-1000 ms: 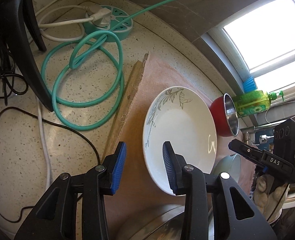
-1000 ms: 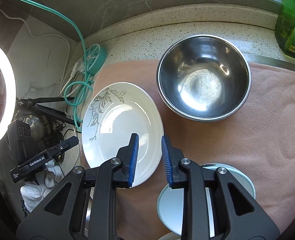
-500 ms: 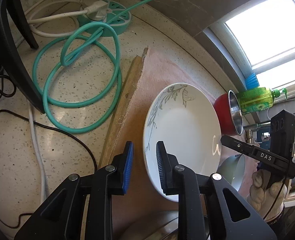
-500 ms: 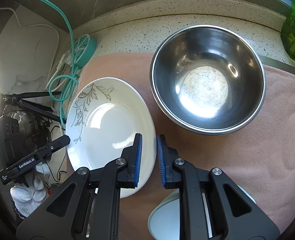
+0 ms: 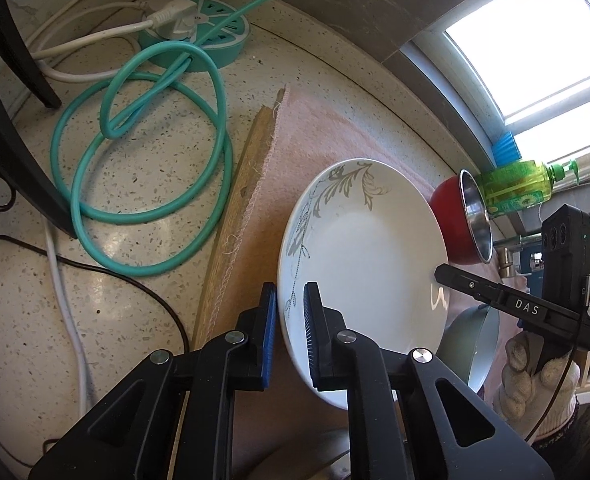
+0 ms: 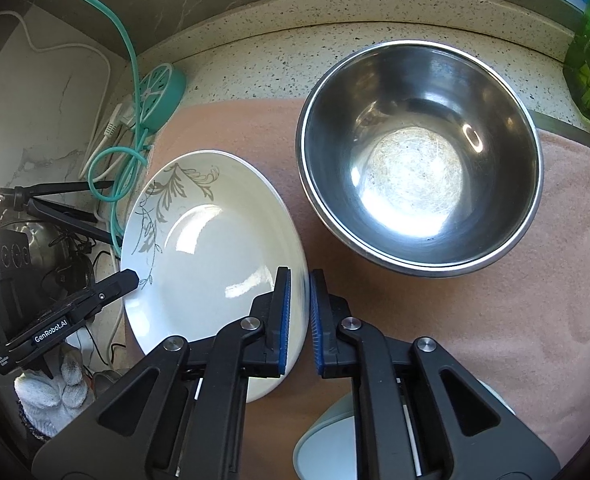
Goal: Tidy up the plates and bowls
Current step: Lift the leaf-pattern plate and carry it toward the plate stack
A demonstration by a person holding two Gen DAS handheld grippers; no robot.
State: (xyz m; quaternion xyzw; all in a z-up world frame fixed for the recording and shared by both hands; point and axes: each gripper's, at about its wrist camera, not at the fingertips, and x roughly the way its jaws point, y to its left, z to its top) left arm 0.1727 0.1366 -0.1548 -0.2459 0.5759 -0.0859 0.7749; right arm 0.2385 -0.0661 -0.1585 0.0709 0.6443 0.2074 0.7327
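A white plate with a grey leaf pattern (image 5: 367, 248) (image 6: 211, 248) is held tilted over the pink mat (image 5: 319, 136) (image 6: 475, 312). My left gripper (image 5: 289, 336) is shut on its left rim. My right gripper (image 6: 299, 316) is shut on its opposite rim and shows in the left wrist view (image 5: 507, 304). A steel bowl with a red outside (image 6: 419, 172) (image 5: 465, 216) sits on the mat behind the plate. A pale blue-green dish (image 6: 335, 436) (image 5: 471, 340) lies under the right gripper.
A teal power hub (image 5: 199, 36) with a looped teal cable (image 5: 147, 152) and white and black cords lies on the speckled counter at left. A green soap bottle (image 5: 515, 192) stands by the window. A tripod leg (image 5: 11, 92) stands at far left.
Both grippers have closed from open onto opposite rims of the white plate, and the plate has tipped up off the mat.
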